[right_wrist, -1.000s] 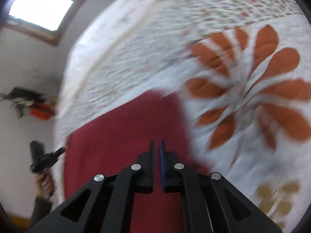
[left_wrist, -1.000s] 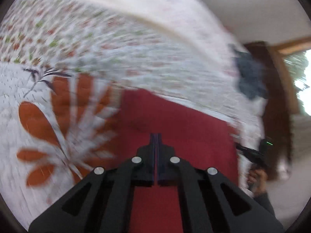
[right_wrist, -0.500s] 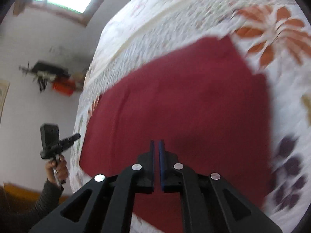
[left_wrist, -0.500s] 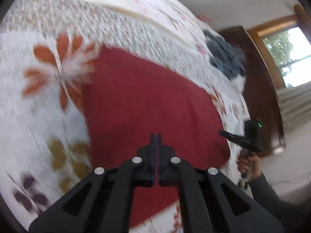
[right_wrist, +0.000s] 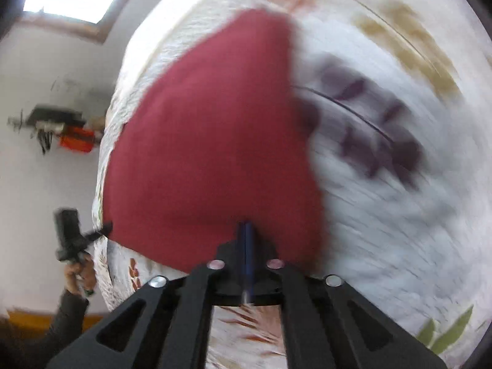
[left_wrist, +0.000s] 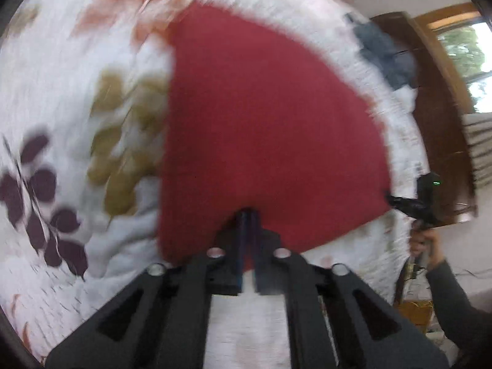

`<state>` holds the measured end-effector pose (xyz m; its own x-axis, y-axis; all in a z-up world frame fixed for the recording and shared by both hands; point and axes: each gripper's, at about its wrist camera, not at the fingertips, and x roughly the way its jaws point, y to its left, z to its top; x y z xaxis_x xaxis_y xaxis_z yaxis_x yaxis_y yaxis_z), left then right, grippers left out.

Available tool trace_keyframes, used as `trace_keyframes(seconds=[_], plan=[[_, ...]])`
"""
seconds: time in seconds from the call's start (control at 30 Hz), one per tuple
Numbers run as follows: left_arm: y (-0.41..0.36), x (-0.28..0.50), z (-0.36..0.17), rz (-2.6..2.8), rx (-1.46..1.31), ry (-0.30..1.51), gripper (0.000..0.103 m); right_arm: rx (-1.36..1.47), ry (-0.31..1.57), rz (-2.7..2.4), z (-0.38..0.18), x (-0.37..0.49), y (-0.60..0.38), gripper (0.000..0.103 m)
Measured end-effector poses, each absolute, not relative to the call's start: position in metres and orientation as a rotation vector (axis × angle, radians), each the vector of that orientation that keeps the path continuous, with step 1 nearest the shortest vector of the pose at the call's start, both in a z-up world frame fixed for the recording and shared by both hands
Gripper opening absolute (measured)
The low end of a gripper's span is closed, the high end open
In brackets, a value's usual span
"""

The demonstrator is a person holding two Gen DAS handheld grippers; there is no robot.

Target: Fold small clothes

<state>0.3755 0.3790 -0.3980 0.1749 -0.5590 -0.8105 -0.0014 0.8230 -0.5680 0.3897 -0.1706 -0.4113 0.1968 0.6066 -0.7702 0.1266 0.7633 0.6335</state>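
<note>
Fingers of the left gripper (left_wrist: 248, 215) sit pinched nearly together on the near hem of a dark red cloth (left_wrist: 264, 123); the right gripper (right_wrist: 246, 226) is likewise clenched on that hem. From both claws the cloth fans out toward twelve o'clock, lying flat across a floral quilt (left_wrist: 77, 141). At two o'clock in the left view sits a heap of blue-grey clothes (left_wrist: 384, 55). Both views are smeared with motion blur. Judging by its broad, single-layer spread, the cloth looks laid out but hardly folded; bringing the held edge over remains, then further halving.
</note>
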Motion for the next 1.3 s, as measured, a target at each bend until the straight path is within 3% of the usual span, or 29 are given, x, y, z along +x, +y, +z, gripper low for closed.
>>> trace_keyframes(seconds=[0.13,0.17,0.2,0.27,0.33,0.4,0.47,0.63,0.83,1.3], plan=[[0.395,0.376,-0.392,-0.407,-0.584,1.336,0.001,0.694,1.293,0.258,-0.392,0.371,-0.201,0.000],[0.399,0.373,-0.387,-0.405,-0.595,1.331,0.004,0.677,1.281,0.244,-0.384,0.366,-0.201,0.005],[0.403,0.370,-0.382,-0.405,-0.609,1.324,0.009,0.638,1.263,0.227,-0.372,0.363,-0.198,0.008],[0.413,0.367,-0.363,-0.407,-0.664,1.288,0.039,0.480,1.214,0.234,-0.339,0.353,-0.173,0.010],[0.433,0.359,-0.352,-0.389,-0.723,1.259,0.055,0.300,1.172,0.246,-0.315,0.342,-0.134,0.027],[0.449,0.358,-0.347,-0.395,-0.795,1.249,0.059,0.132,1.128,0.275,-0.299,0.322,-0.101,0.051],[0.459,0.361,-0.345,-0.417,-0.858,1.249,0.067,-0.048,1.089,0.321,-0.294,0.311,-0.035,0.060],[0.467,0.376,-0.350,-0.461,-0.963,1.254,0.070,-0.479,0.982,0.441,-0.321,0.263,0.102,0.061],[0.472,0.418,-0.367,-0.482,-1.011,1.270,0.071,-0.767,0.828,0.469,-0.352,0.238,0.213,0.062],[0.448,0.527,-0.417,-0.530,-0.981,1.344,0.069,-1.015,0.706,0.412,-0.402,0.258,0.289,0.062]])
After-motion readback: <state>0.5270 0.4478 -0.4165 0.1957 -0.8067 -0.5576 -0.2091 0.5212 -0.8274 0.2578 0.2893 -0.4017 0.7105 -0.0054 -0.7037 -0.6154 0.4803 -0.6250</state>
